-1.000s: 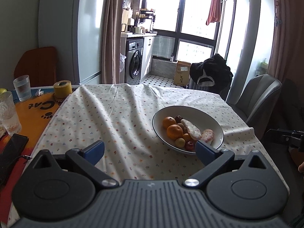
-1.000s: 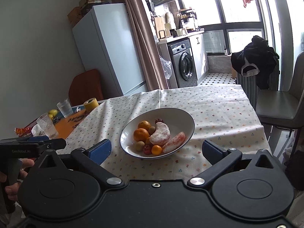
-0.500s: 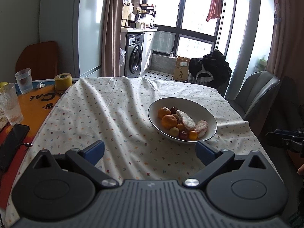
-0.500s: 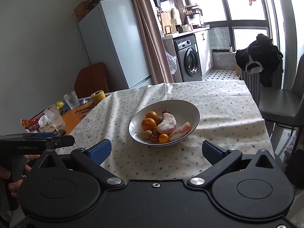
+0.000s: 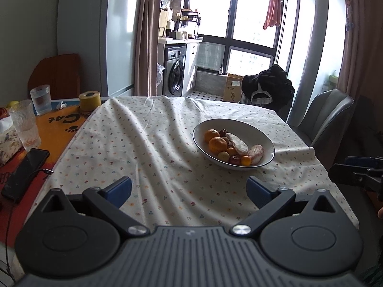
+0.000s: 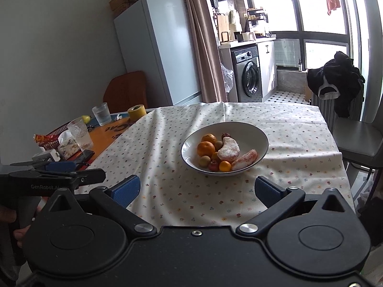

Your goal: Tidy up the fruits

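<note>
Ahead of both pairs of jaws, on the flowered tablecloth [image 5: 153, 143], sits a white bowl [image 5: 261, 135] holding two oranges [image 5: 217, 145], several small round fruits and two pale peeled pieces. Both the left gripper [image 5: 189, 190] and the right gripper [image 6: 197, 190] have their jaws spread wide and empty, well short of the bowl, which lies beyond and to the right of the left jaws and almost straight ahead of the right ones.

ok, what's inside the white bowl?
White bowl holds two oranges, two peeled pomelo segments, and several small round fruits. Anything beneath the pile is covered.
</note>
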